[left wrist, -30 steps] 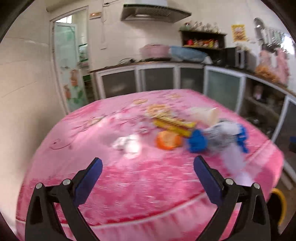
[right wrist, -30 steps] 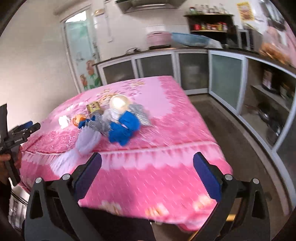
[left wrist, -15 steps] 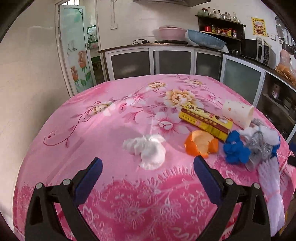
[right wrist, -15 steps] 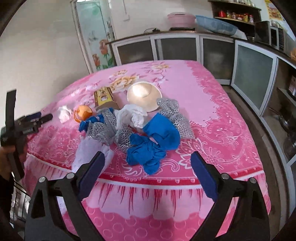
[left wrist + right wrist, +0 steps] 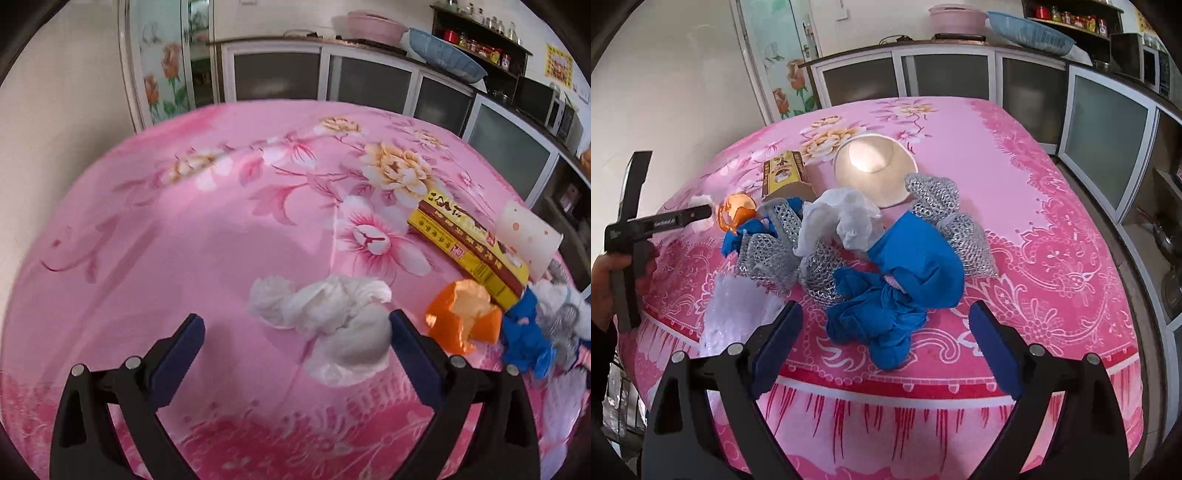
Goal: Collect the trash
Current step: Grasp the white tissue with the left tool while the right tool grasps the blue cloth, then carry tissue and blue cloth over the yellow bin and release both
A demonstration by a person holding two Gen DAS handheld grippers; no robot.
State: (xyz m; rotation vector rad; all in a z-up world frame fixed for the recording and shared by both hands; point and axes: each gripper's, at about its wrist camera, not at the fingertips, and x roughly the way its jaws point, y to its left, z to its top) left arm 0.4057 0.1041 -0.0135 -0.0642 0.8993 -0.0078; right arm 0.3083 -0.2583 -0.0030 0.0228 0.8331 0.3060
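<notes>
In the left wrist view the crumpled white tissue (image 5: 328,321), a second ago small and blurred at mid-frame, now fills the lower centre just ahead of the left gripper (image 5: 295,332). In the right wrist view the blue cloth (image 5: 905,288) has come from upper left to centre, close before the slightly narrowed right gripper (image 5: 884,321).

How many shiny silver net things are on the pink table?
3 that I can tell: one silver net piece beside the paper bowl, one right of the blue cloth, one left of the white tissue. Some may be hidden underneath.
</notes>
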